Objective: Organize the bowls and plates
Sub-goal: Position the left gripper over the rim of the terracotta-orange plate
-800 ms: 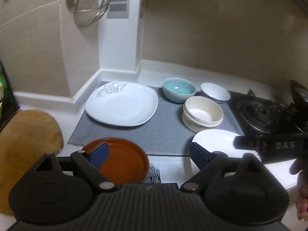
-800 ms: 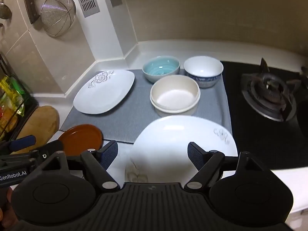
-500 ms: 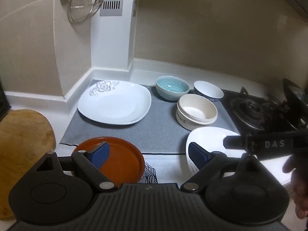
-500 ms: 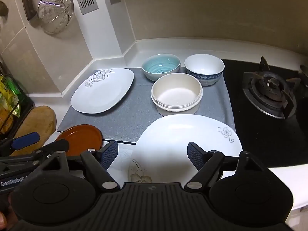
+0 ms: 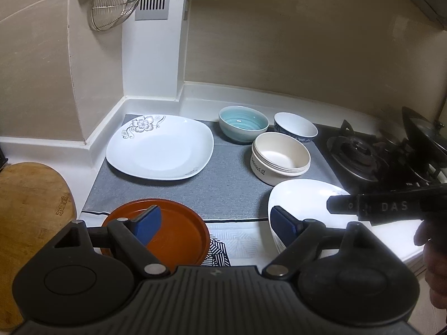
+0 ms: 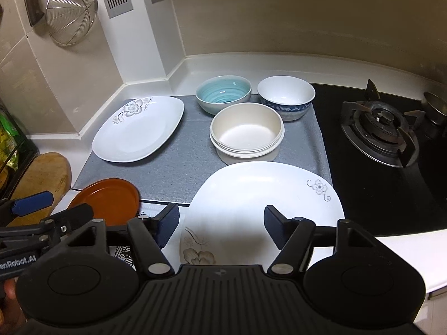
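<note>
My left gripper (image 5: 216,224) is open and hovers over the counter's front edge, its left finger above a round orange plate (image 5: 173,234). Open too, my right gripper (image 6: 222,224) hangs over the near rim of a white square plate (image 6: 262,203) with a flower print. Nothing sits between either pair of pads. On the grey mat (image 6: 181,167) lie a second white flowered plate (image 6: 139,128), a teal bowl (image 6: 223,93), a blue-and-white bowl (image 6: 286,96) and a cream bowl (image 6: 247,134).
A gas stove (image 6: 382,131) takes up the right of the counter. A wooden cutting board (image 5: 28,209) lies at the left. A wire strainer (image 5: 114,0) hangs on the wall. A hand (image 5: 433,251) holds the right gripper's body (image 5: 391,206).
The left view has shifted slightly, so the dishes sit a little further left in it. The right view barely changes. No dish has moved and both jaws stand as before.
</note>
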Action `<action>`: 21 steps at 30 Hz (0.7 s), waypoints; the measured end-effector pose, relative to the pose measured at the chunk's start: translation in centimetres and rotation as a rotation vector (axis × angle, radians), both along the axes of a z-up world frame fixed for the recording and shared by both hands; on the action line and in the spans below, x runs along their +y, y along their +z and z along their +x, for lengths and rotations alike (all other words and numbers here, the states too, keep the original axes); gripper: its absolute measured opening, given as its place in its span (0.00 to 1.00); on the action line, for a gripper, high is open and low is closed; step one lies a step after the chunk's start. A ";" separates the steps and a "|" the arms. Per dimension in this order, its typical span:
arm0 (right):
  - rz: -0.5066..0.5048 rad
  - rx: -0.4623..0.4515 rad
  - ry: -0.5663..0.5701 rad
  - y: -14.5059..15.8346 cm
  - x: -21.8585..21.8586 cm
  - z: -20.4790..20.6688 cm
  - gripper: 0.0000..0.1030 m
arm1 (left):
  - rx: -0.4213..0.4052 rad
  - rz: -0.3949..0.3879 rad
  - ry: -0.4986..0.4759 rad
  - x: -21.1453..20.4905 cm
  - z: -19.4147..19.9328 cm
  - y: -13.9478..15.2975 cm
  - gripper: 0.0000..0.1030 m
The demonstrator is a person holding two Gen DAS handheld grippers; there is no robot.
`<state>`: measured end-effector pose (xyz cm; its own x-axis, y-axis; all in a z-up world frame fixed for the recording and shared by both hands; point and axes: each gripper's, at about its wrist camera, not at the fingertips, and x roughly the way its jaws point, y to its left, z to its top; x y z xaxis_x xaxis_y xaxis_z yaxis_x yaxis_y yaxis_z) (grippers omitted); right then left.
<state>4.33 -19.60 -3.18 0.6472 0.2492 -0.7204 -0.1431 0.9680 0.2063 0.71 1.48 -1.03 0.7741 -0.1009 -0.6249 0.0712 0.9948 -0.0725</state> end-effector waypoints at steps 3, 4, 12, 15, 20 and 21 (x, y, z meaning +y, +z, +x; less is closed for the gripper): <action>-0.005 0.000 0.004 0.1 0.3 0.2 0.60 | 0.011 -0.022 0.000 0.3 0.3 0.0 0.85; -0.015 -0.007 0.010 0.2 0.3 0.3 0.59 | 0.011 -0.022 0.003 0.2 0.5 0.1 0.85; -0.012 0.001 -0.001 0.0 -0.5 1.5 0.58 | 0.015 0.003 0.004 -0.3 1.1 0.1 0.83; -0.016 0.000 0.016 0.1 -0.1 1.7 0.58 | 0.031 -0.003 0.020 0.1 1.2 -0.2 0.83; -0.016 0.007 0.038 -0.1 0.5 2.5 0.54 | 0.053 -0.004 0.023 0.5 1.2 -0.5 0.77; -0.018 0.009 0.048 -0.1 0.8 2.6 0.53 | 0.054 -0.002 0.022 0.6 1.2 -0.5 0.75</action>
<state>6.95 -18.79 -3.31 0.6283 0.2666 -0.7309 -0.1879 0.9636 0.1899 1.89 2.10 -1.56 0.7415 -0.0854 -0.6655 0.0450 0.9960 -0.0777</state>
